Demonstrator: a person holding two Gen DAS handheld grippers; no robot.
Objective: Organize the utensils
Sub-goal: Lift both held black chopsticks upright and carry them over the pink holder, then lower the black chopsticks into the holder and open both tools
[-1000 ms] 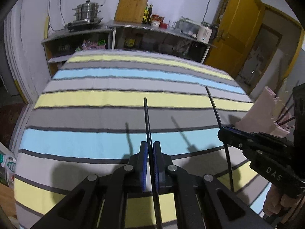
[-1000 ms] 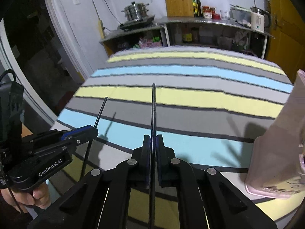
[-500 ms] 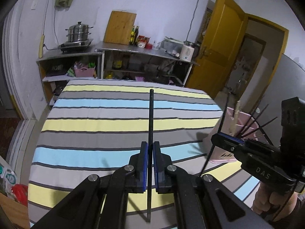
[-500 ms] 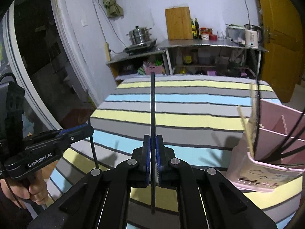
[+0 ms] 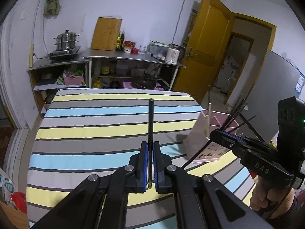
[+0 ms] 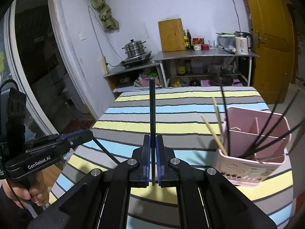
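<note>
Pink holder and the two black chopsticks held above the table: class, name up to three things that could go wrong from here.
1. Each tool, left and right, grips its black chopstick near one end, so the long free part could swing or slip.
2. The pink holder already has splayed sticks; a new one could snag.
3. A push might tip the holder.

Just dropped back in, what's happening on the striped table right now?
A person holds a gripper in each hand, each shut on one thin black chopstick. The left gripper clamps its black chopstick pointing up, and the right gripper does the same with its own black chopstick. Both are above the striped tablecloth. The pink plastic utensil holder stands to the right, already holding several black and pale wooden chopsticks. Neither held stick is in it yet.
</note>
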